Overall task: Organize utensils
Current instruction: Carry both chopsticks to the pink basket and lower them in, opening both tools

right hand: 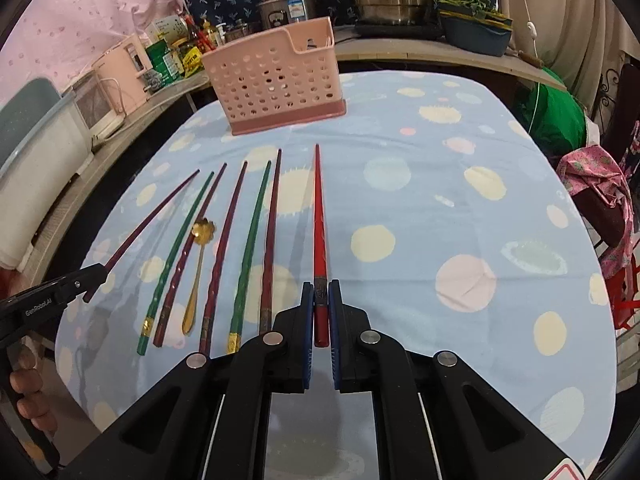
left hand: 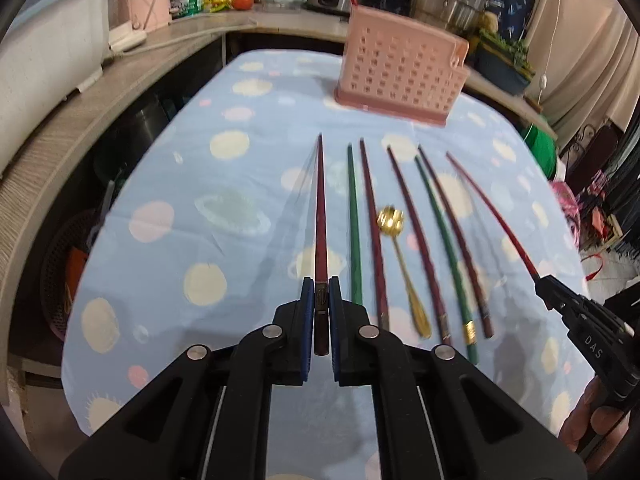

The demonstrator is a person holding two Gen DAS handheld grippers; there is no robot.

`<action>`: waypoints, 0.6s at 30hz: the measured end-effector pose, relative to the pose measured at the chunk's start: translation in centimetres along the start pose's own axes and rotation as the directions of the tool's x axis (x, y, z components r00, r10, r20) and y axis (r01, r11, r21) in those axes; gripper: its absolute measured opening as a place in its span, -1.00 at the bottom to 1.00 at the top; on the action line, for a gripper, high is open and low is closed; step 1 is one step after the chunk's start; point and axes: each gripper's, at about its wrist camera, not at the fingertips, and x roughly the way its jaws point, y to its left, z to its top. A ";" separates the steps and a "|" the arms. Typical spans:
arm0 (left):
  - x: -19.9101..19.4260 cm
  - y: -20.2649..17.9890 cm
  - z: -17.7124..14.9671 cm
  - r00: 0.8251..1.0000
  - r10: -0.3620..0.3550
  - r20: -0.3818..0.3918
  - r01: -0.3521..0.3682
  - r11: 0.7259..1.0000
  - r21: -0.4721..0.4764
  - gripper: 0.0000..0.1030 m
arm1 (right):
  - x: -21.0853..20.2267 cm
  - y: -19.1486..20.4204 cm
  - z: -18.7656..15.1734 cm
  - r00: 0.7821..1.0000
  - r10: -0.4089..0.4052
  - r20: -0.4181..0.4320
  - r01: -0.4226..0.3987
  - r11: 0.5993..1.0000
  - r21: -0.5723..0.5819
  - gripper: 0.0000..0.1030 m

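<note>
Chopsticks are gripped near their thick ends for tip-first insertion: left claw [left hand: 321, 300] is closed on a dark red chopstick [left hand: 319, 216], right claw [right hand: 321, 300] on a bright red chopstick [right hand: 319, 232]. Remaining utensils lie in a row on the table [right hand: 420, 208] before the pink holder [right hand: 276, 84].

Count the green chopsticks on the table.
2. One green chopstick lies second from the left in the row, beside the gold spoon; the other green chopstick lies further right.

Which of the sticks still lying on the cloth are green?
Two green chopsticks lie in the row, each with a gold band at its thick end. The other three lying there are dark red, and the small spoon is gold.
</note>
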 end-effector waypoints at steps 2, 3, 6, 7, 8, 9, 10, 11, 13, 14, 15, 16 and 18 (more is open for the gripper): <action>-1.2 0.1 1.1 0.999 -0.007 0.033 0.007 1.000 -0.012 -0.86 | -1.2 -0.3 1.1 0.999 0.005 0.033 -0.006 1.000 0.009 -0.86; -1.8 0.2 1.7 0.999 -0.011 0.050 0.012 1.000 -0.019 -0.86 | -1.6 -0.4 1.6 0.999 0.007 0.047 -0.008 1.000 0.013 -0.86; -3.6 0.3 3.6 0.994 -0.015 0.107 0.019 0.999 -0.031 -0.87 | -2.9 -0.9 3.5 0.996 0.015 0.087 -0.017 1.000 0.024 -0.86; -4.2 0.3 4.4 0.992 -0.015 0.127 0.019 0.999 -0.032 -0.87 | -3.3 -1.0 4.0 0.995 0.018 0.100 -0.021 0.999 0.028 -0.86; -4.6 0.4 5.0 0.989 -0.013 0.145 0.018 0.999 -0.034 -0.87 | -3.6 -1.1 4.7 0.993 0.023 0.113 -0.027 0.999 0.032 -0.86; -5.1 0.4 5.8 0.987 -0.011 0.163 0.017 0.999 -0.038 -0.87 | -3.9 -1.2 5.2 0.992 0.027 0.123 -0.031 0.999 0.036 -0.86; -5.4 0.5 6.5 0.984 -0.013 0.175 0.021 0.999 -0.042 -0.87 | -4.3 -1.3 5.8 0.990 0.031 0.137 -0.036 0.999 0.038 -0.86; -5.7 0.6 7.2 0.982 -0.016 0.187 0.025 0.999 -0.046 -0.87 | -4.6 -1.4 6.4 0.988 0.033 0.150 -0.039 0.998 0.039 -0.86; -6.2 0.6 8.7 0.977 -0.015 0.212 0.027 0.998 -0.051 -0.87 | -5.1 -1.5 7.5 0.984 0.040 0.173 -0.048 0.998 0.042 -0.86; -6.3 0.6 9.2 0.975 -0.015 0.221 0.027 0.998 -0.053 -0.87 | -5.3 -1.7 8.0 0.983 0.047 0.180 -0.056 0.997 0.046 -0.86; -6.5 0.6 9.9 0.973 -0.016 0.229 0.029 0.998 -0.056 -0.87 | -5.5 -1.8 8.6 0.981 0.058 0.187 -0.069 0.996 0.052 -0.86; -6.7 0.6 10.6 0.970 -0.017 0.241 0.032 0.998 -0.056 -0.87 | -5.7 -1.9 9.2 0.979 0.069 0.194 -0.082 0.995 0.058 -0.86; -7.0 0.4 12.2 0.964 -0.012 0.266 0.026 0.998 -0.051 -0.87 | -6.1 -2.1 10.3 0.974 0.083 0.213 -0.099 0.993 0.063 -0.86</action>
